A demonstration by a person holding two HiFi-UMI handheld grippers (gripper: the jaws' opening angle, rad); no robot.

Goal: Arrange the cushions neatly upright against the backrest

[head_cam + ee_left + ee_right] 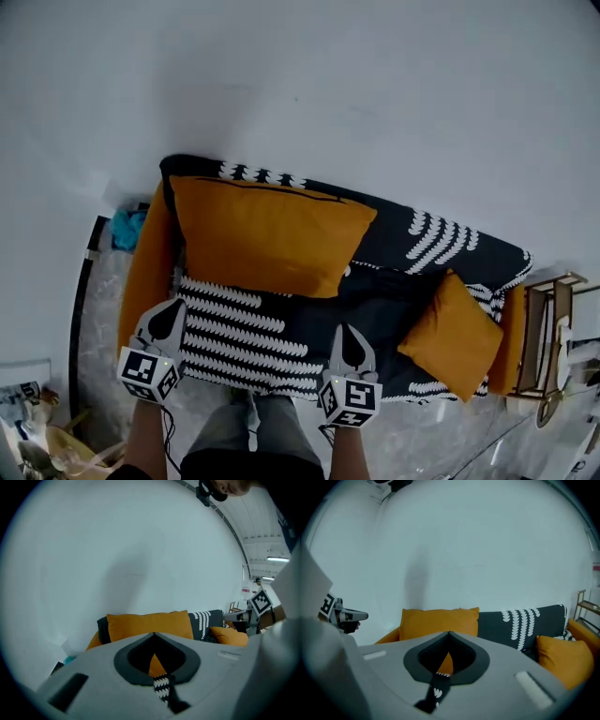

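A large orange cushion [267, 234] stands upright against the backrest of a sofa [441, 246] covered in black cloth with a white pattern. A small orange cushion [450, 333] sits tilted at the seat's right end, beside the orange armrest; whether it touches the backrest I cannot tell. My left gripper [172, 306] hovers over the seat's front left and is shut, holding nothing. Over the seat's front middle, my right gripper [345, 330] is also shut and holds nothing. The large cushion [150, 623] [438, 620] lies ahead of both grippers, and the small cushion [562, 660] is to the right.
A wooden rack [546, 328] stands just right of the sofa. Something teal [127, 228] lies behind the left armrest [142, 267]. A white wall rises behind the sofa. The person's legs [248, 436] are at the seat's front edge. Clutter [28, 422] sits on the floor at lower left.
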